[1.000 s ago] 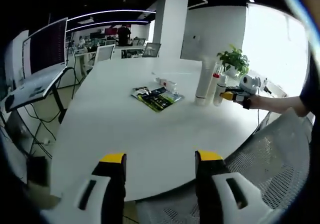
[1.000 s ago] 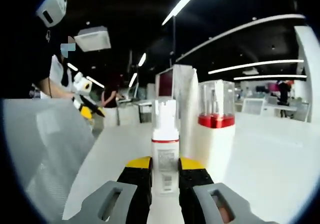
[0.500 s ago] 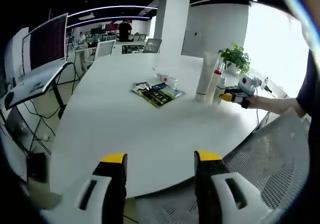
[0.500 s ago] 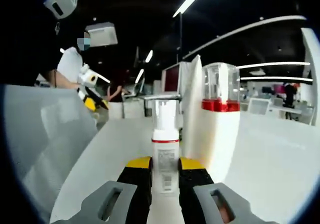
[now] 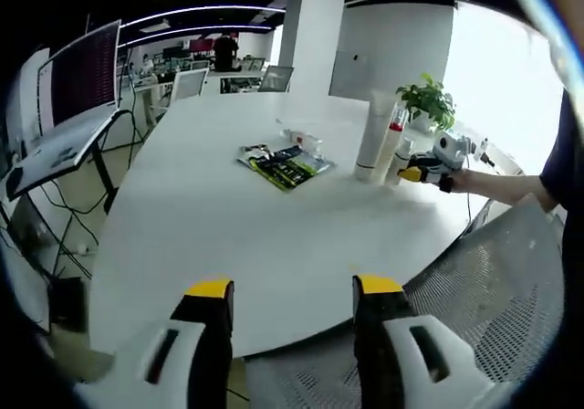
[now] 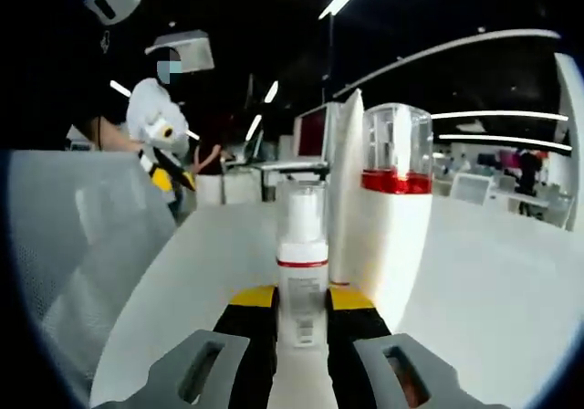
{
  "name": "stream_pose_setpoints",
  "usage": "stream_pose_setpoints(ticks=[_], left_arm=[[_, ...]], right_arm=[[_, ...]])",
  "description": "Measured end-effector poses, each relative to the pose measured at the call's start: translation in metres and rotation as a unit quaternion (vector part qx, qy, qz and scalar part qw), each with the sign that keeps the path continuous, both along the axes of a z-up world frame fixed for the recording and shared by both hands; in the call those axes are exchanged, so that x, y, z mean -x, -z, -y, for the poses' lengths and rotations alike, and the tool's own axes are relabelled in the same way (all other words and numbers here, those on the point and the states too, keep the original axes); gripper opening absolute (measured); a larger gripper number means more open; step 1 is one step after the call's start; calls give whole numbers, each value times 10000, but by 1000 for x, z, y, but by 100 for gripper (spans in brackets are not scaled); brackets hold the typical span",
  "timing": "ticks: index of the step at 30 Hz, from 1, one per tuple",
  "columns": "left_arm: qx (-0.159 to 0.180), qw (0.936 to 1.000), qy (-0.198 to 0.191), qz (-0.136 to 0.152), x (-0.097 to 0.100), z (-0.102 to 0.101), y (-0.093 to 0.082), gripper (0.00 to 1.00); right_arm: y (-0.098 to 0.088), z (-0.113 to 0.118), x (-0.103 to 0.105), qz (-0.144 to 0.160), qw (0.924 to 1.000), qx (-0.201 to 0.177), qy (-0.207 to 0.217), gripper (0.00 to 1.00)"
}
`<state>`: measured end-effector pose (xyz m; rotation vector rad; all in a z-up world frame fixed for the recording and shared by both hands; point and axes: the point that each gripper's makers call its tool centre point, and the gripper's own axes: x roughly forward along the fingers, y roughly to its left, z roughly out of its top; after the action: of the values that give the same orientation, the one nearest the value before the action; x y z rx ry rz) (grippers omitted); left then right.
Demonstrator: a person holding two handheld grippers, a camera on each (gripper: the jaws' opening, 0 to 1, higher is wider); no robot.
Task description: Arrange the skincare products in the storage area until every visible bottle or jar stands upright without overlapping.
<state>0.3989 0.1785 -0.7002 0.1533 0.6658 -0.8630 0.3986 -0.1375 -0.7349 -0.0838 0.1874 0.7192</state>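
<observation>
potted plant (image 5: 427,106), packets (image 5: 286,163), monitor (image 5: 84,73)

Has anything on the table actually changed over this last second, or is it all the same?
Very little. The right gripper stays shut on the small pump bottle, which stands upright beside the tall red-banded bottle and the white tube. The left gripper stays open over the table edge. The packets lie unmoved; only the cameras drifted.
</observation>
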Motion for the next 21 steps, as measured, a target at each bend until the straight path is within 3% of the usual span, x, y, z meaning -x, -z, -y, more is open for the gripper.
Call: stream_pose_setpoints(ticks=[21], left_arm=[[-182,9997,35,-177,5,-1,5,45]], right_arm=[[9,13,-10,-197,9993,211,-242,12]])
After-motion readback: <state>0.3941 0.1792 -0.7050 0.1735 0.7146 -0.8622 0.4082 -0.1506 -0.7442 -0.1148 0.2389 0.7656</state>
